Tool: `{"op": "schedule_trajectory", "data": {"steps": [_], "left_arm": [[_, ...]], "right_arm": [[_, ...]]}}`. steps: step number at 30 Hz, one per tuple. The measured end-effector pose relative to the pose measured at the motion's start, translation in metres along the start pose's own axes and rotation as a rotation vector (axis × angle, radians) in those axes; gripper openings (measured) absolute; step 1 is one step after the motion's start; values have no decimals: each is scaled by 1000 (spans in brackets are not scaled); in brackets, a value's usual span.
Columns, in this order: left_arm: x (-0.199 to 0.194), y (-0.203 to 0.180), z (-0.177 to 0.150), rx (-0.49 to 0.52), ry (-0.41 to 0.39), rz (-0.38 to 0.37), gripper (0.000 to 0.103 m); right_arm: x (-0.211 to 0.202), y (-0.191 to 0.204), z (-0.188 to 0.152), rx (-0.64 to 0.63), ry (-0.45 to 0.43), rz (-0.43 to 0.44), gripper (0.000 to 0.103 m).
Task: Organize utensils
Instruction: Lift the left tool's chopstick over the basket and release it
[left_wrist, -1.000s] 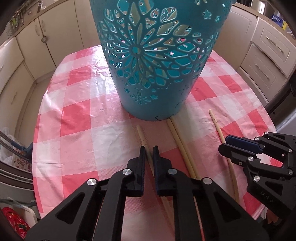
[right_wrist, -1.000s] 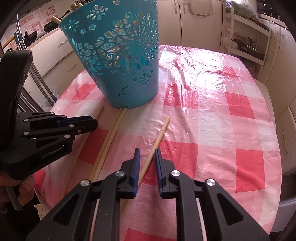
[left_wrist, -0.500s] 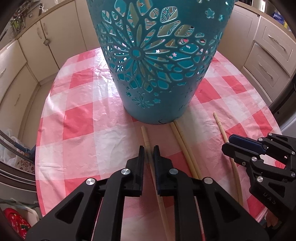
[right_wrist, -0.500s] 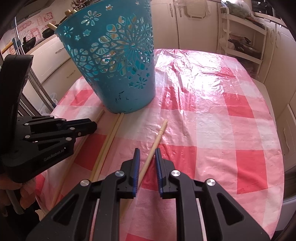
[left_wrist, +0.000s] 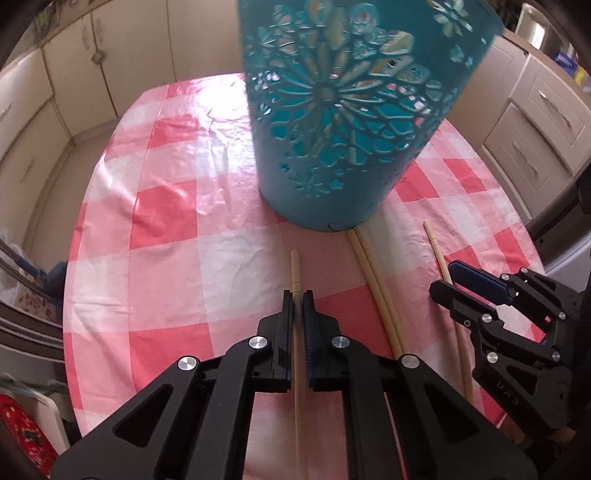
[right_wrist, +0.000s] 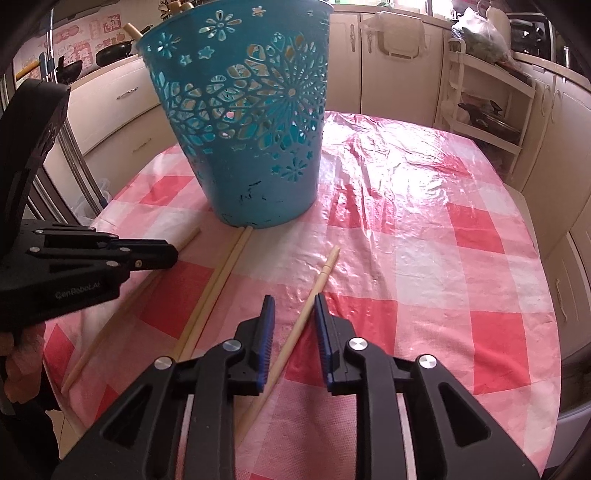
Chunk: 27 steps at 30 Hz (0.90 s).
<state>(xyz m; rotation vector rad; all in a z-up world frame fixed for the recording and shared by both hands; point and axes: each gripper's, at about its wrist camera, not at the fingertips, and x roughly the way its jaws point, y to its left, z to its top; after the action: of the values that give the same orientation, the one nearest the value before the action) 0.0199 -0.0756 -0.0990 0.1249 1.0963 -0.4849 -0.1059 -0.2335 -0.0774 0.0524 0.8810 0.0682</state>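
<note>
Here four chopsticks (right_wrist: 218, 280) lie; left jaws clamp one, right jaws narrowly parted

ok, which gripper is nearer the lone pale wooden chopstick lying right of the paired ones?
Right. The right gripper straddles the lone pale wooden chopstick, fingers open either side. The left gripper is beyond the paired chopsticks, shut on another wooden chopstick.
</note>
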Motion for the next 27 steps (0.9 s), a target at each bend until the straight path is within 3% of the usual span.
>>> {"op": "schedule_trajectory", "data": {"steps": [7,17,27], "left_arm": [[-21,29,-10,-112,-2,-34,5],[-94,31,-30,-124,-131,-124,5],[-182,18,-2,-96,-301,-207,5]], "right_arm": [[-3,8,-3,-32,-5,-12,30],[-2,9,-3,-45,-10,-18,33],[-2,9,-3,-46,-11,-17,34]]}}
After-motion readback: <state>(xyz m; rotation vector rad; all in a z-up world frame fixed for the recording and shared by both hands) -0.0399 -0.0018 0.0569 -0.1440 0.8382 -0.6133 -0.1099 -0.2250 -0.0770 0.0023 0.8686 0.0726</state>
